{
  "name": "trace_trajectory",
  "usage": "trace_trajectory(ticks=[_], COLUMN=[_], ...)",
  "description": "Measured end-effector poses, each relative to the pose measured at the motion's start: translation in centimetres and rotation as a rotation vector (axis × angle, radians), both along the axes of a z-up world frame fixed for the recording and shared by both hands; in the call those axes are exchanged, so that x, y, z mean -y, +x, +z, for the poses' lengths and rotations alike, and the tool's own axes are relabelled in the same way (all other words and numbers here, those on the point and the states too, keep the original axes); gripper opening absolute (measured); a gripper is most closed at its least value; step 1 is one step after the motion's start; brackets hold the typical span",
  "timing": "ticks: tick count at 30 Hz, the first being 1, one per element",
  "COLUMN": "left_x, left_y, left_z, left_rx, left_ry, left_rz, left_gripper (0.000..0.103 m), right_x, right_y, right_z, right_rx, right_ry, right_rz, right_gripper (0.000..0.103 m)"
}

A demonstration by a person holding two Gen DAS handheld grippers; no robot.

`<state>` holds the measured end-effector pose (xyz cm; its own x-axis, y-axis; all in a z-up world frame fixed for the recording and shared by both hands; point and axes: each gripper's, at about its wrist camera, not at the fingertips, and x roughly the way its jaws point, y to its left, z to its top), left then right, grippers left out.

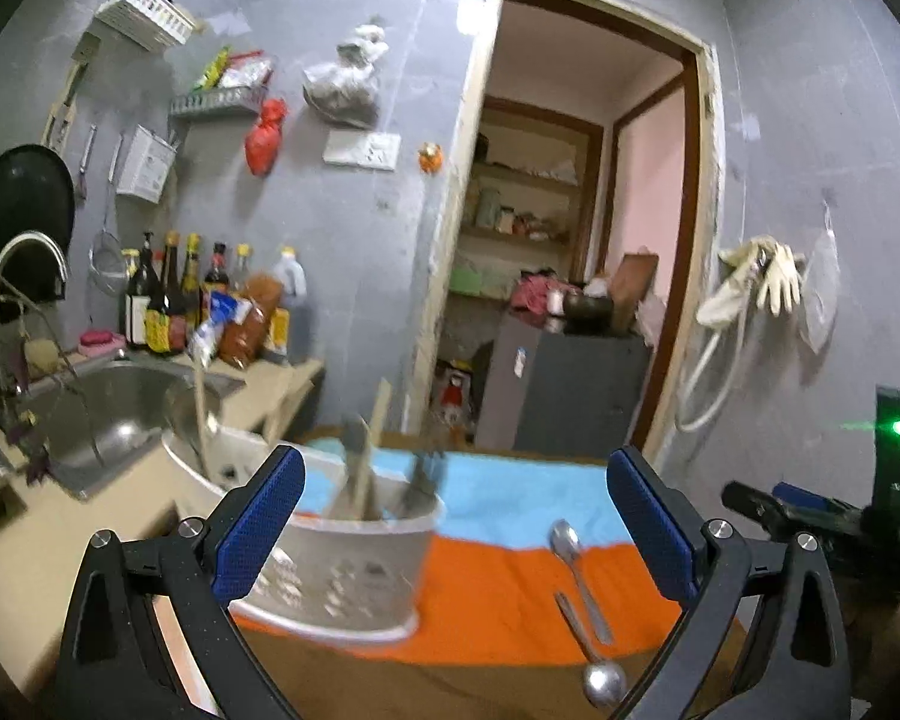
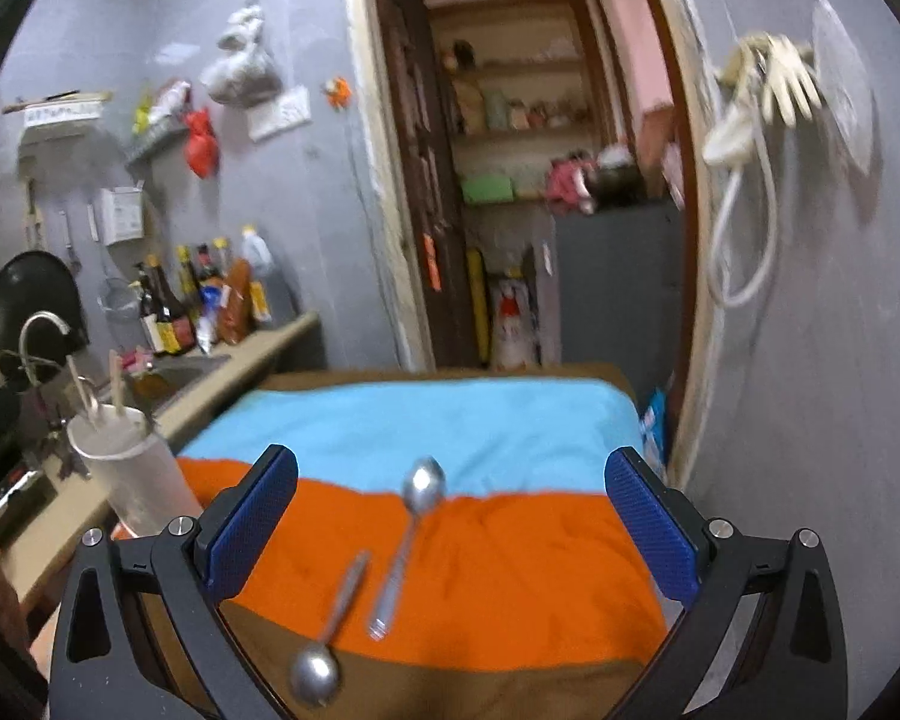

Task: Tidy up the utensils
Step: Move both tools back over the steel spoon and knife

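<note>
Two metal spoons lie on the orange part of the cloth: one [image 2: 411, 531] with its bowl pointing away, also in the left wrist view [image 1: 576, 570], and one [image 2: 330, 630] with its bowl toward me, also in the left wrist view [image 1: 594, 654]. A white perforated utensil holder [image 1: 342, 564] stands at the cloth's left end with several utensils in it; it also shows in the right wrist view [image 2: 132, 468]. My left gripper [image 1: 456, 516] is open and empty above the holder and spoons. My right gripper [image 2: 450, 516] is open and empty above the two spoons.
An orange and blue cloth [image 2: 480, 420] covers the table. A steel sink [image 1: 108, 414] with a tap and sauce bottles [image 1: 174, 294] is on the counter at left. A doorway [image 1: 570, 240] is behind the table and a grey wall with gloves [image 1: 768, 282] at right.
</note>
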<state>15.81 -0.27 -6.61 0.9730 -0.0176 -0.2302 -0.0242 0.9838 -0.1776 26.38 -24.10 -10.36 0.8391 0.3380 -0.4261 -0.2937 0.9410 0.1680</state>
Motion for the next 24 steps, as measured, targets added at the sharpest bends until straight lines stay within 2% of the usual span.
trace_trajectory(ticks=[8, 14, 19, 21, 23, 24], left_x=[4.3, 6.8, 7.5, 7.7, 7.8, 7.9], left_y=[2.8, 5.2, 7.7, 8.8, 9.8, 10.4], left_z=[-4.1, -7.2, -9.0, -9.6, -10.2, -10.6], left_rx=[-0.177, -0.315, -0.434, -0.48, -0.526, -0.555], left_ry=[-0.015, -0.018, -0.021, -0.026, -0.03, -0.031], left_rz=[-0.126, -0.22, -0.254, -0.277, -0.3, -0.314], left_gripper=[0.099, 0.098, 0.096, 0.09, 0.074, 0.07], right_x=[2.2, 3.5, 3.9, 3.8, 3.6, 3.5], right_y=[1.1, 3.2, 4.3, 4.6, 4.9, 5.0], right_z=[-2.8, -6.2, -8.4, -8.9, -9.3, -9.4], right_rx=[-0.083, -0.225, -0.317, -0.338, -0.354, -0.362], right_ry=[0.028, 0.01, -0.007, -0.006, -0.008, -0.008], right_rz=[0.012, 0.042, 0.09, 0.113, 0.134, 0.144], right_gripper=[0.103, 0.103, 0.103, 0.101, 0.096, 0.094])
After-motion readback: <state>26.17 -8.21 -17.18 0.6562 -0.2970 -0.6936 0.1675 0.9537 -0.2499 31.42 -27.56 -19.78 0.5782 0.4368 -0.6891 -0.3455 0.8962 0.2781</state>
